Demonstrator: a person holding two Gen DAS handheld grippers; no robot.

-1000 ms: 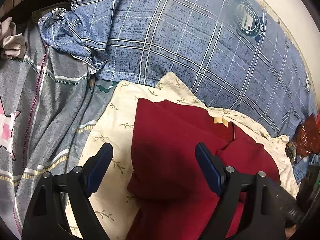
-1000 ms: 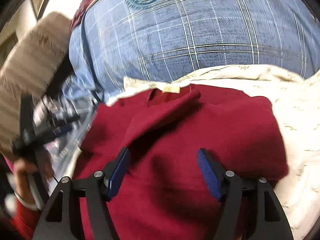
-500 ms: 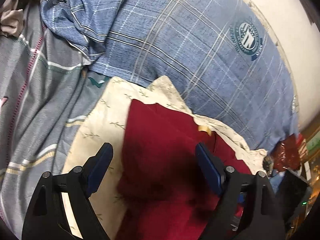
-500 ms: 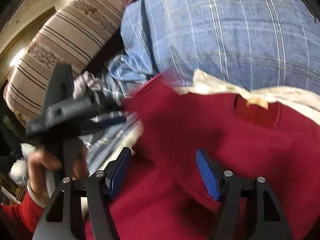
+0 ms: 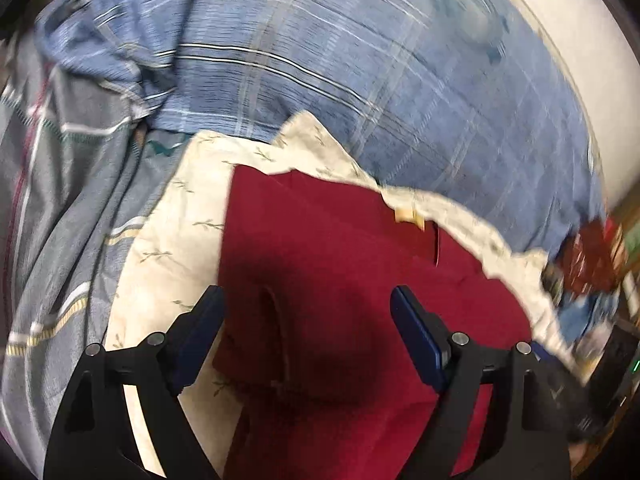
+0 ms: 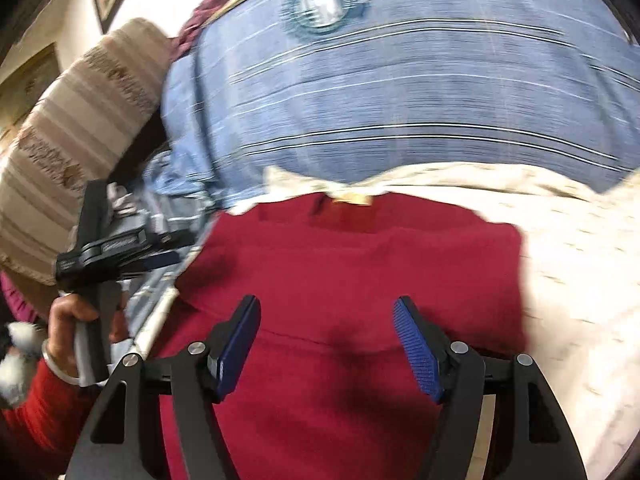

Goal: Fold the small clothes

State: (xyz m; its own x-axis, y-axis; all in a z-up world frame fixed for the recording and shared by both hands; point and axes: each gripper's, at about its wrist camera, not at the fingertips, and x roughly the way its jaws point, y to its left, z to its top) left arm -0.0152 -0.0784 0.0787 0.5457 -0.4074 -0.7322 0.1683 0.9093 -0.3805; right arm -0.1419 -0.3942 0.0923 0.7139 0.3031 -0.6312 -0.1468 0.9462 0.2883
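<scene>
A dark red garment [image 5: 340,280] lies spread on a cream leaf-print cloth [image 5: 180,240], its neck label [image 5: 408,214] toward the pillow. My left gripper [image 5: 306,308] hovers open over the garment's left part, nothing pinched between its blue pads. In the right wrist view the same red garment [image 6: 360,272] fills the middle, and my right gripper [image 6: 326,312] stands open just above it, its pads clear of the fabric. The left gripper [image 6: 108,248] also shows there at the left edge, side-on, held by a hand [image 6: 68,320] in a red sleeve.
A big blue plaid pillow [image 5: 360,80] with a round emblem lies just behind the garment. Grey striped bedding [image 5: 60,200] runs along the left. A striped beige bolster [image 6: 80,128] and a framed picture sit at the far left of the right wrist view. Dark clutter [image 5: 592,264] lies at the right.
The red flap that lay folded across the garment's chest is gone; the fabric now lies flatter. The right wrist view swung left and back. Both grippers stayed open.
</scene>
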